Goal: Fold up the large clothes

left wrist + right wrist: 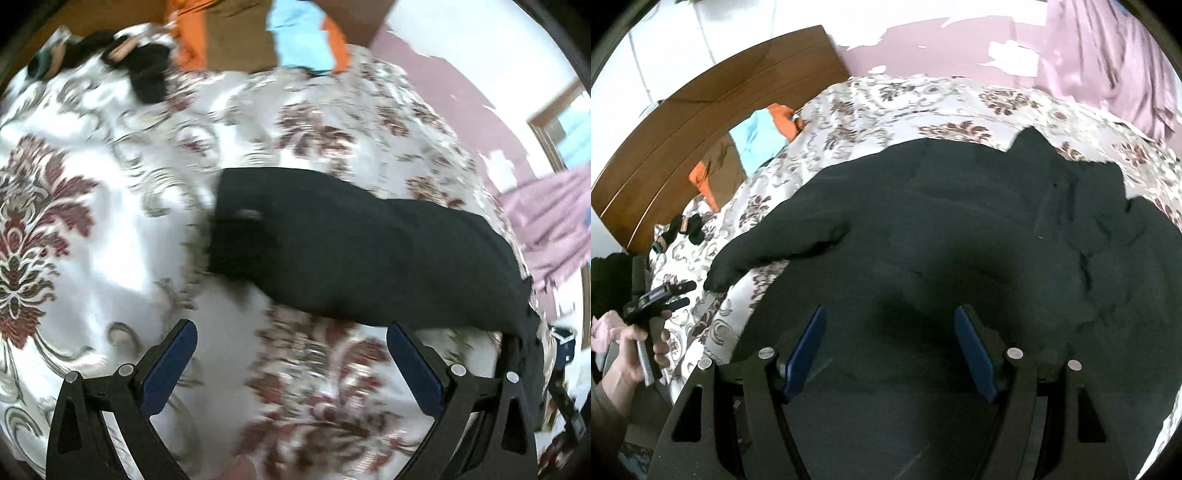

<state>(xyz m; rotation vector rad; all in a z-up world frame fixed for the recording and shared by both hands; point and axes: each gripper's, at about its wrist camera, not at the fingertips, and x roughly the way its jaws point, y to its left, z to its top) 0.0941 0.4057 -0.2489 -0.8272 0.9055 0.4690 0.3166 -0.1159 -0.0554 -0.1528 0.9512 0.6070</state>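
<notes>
Floral bedspread (110,229) carries the dark garment (960,229) across its middle; right gripper (890,350) hovers released over it, left gripper (291,365) released just short of its edge

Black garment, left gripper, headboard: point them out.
black garment (960,229): right wrist view, middle of the fabric.
left gripper (677,293): right wrist view, between its fingertips.
headboard (713,114): right wrist view, wooden panel face.

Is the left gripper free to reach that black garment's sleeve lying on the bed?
Probably yes. The left gripper is open and empty above the floral bedspread, and the black garment has its sleeve end stretched just ahead of the fingers with nothing between. Motion blur hides fine detail.
</notes>
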